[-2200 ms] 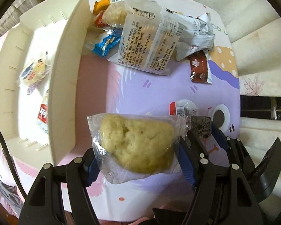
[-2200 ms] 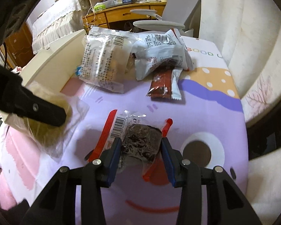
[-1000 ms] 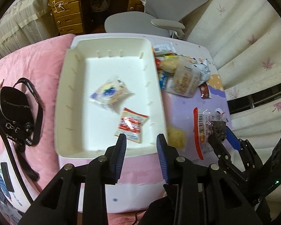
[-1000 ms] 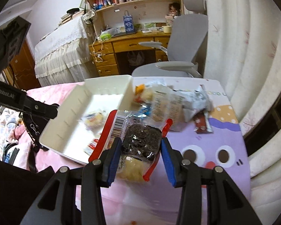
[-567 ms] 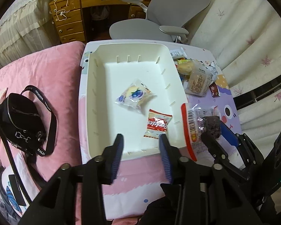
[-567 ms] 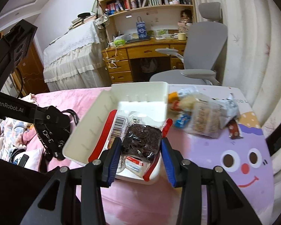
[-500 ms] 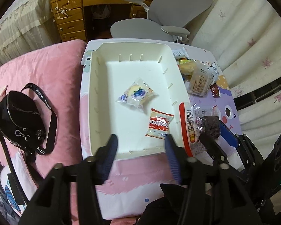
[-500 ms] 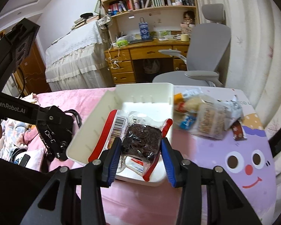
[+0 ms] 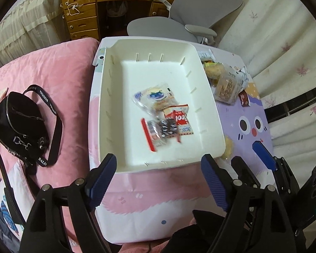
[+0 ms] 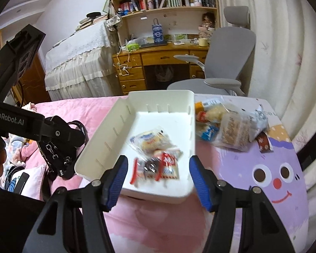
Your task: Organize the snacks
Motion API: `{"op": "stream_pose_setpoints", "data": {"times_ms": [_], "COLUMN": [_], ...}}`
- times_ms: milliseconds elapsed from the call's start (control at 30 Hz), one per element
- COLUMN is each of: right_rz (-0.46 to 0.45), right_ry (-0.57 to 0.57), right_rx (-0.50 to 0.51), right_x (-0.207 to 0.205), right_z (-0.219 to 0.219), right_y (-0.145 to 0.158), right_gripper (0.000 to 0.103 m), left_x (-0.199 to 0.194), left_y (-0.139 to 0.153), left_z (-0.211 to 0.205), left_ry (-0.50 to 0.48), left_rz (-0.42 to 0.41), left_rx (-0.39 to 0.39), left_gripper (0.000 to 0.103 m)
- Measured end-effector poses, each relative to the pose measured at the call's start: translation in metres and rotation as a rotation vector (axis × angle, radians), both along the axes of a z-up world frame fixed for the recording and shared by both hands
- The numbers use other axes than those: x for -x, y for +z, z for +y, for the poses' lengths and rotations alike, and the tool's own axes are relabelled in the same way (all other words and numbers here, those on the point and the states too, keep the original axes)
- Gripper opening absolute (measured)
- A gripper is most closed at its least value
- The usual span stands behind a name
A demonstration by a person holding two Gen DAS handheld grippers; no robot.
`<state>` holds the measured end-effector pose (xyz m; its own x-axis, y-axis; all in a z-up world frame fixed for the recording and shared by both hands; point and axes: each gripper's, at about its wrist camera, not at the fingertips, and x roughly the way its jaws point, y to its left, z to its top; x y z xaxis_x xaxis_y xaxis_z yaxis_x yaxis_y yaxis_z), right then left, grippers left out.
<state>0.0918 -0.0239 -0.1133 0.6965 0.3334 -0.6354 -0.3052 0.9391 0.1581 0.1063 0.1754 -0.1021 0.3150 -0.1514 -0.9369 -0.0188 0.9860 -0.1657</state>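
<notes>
A white tray [image 9: 107,113] [image 10: 107,139] stands on the table. In it lie a dark snack in a clear red-edged pack [image 9: 162,129] [image 10: 149,168], a red-and-white packet [image 9: 179,120] [image 10: 168,164] and a blue-printed pastry pack [image 9: 153,98] [image 10: 151,140]. A yellow cake pack [image 9: 228,147] lies by the tray's right wall. My left gripper [image 9: 158,185] is open and empty, above the tray's near edge. My right gripper [image 10: 158,181] is open and empty over the tray's near end.
A pile of loose snack packs [image 9: 225,82] [image 10: 229,130] lies on the table right of the tray. A black bag [image 9: 21,122] [image 10: 61,145] sits on the pink bedding at left. A grey chair [image 10: 225,67] and wooden desk [image 10: 158,63] stand behind.
My right gripper has opened and the dark snack pack has dropped into the tray. My left gripper has opened wider. Both grippers have moved further over the tray.
</notes>
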Motion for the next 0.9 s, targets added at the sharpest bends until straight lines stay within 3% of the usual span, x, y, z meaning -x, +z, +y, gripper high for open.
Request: {"op": "stream_pose_setpoints", "data": {"times_ms": [300, 633, 900], "right_rz": [0.028, 0.042, 0.052], "right_ry": [0.006, 0.107, 0.212], "right_rx": [-0.003, 0.034, 0.071], "right_x": [0.004, -0.009, -0.025], "right_z": [-0.05, -0.146, -0.215], "right_y": [-0.007, -0.003, -0.01], "right_gripper": [0.062, 0.07, 0.07], "left_x": [0.012, 0.02, 0.035], "left_y": [-0.005, -0.006, -0.022], "left_z": [-0.054, -0.133, -0.192], "left_ry": [0.082, 0.303, 0.431], "left_rz": [-0.009, -0.025, -0.038], "left_rx": [0.004, -0.026, 0.026], "left_gripper": [0.082, 0.082, 0.082]}}
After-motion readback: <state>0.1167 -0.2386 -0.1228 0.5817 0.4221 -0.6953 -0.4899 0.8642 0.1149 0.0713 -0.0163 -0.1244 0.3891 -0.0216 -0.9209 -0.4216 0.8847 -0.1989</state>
